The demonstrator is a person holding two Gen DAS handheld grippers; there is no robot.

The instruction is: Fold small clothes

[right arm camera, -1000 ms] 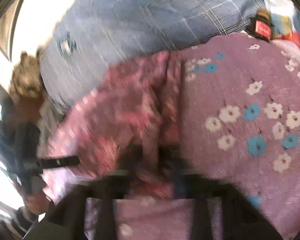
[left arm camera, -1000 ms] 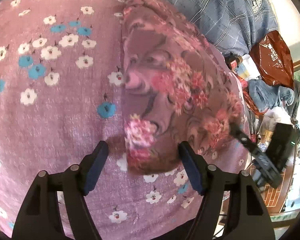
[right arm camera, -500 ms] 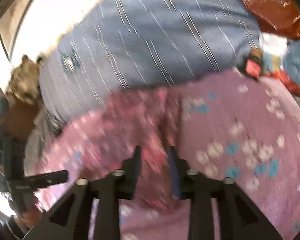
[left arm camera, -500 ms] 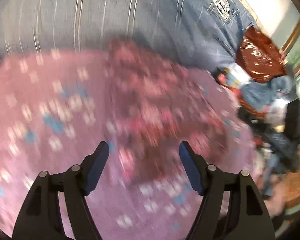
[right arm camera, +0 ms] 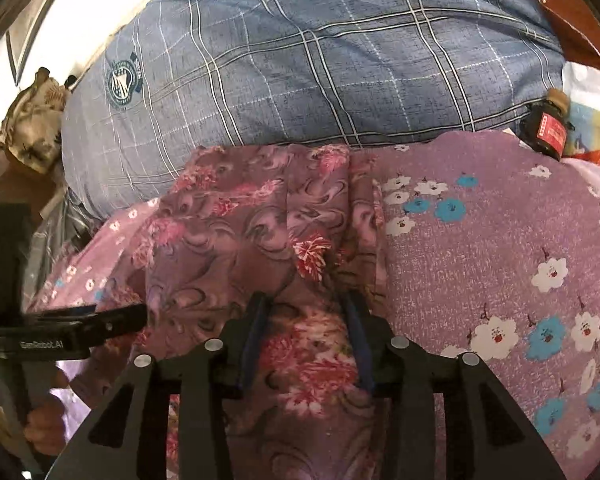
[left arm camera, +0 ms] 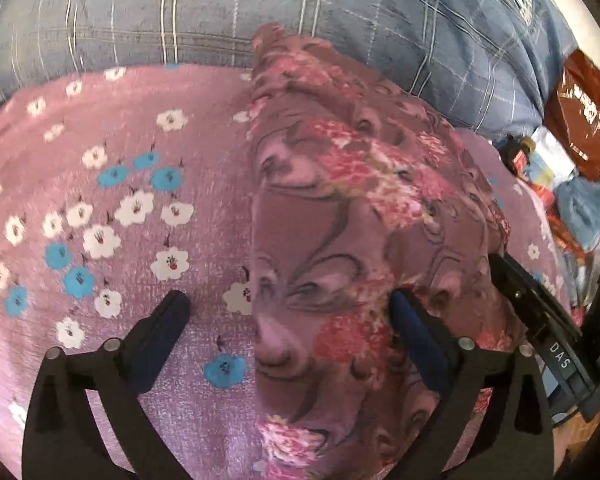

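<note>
A: Lying on the purple flowered bedspread, the floral garment sat folded into a long strip that ran from the near edge back to the blue checked pillow, didn't it?

B: It did. In the right wrist view the same garment touched the pillow at its far end, and its right side showed layered edges lying one over another.

A: How did the left gripper stand?

B: Spread wide, straddling the garment's left edge. One finger was over the bare bedspread and the other over the cloth. Whether the pads pressed down, I couldn't tell.

A: And the right gripper?

B: Its jaws were narrow but not together, with a bunch of the floral cloth between them. Whether they really pinched it, I couldn't tell.

A: What lay around?

B: A small dark bottle with a red label sat at the bedspread's far right edge, just beside the pillow. A shiny reddish-brown bag lay off to the right of it in the left wrist view.
</note>
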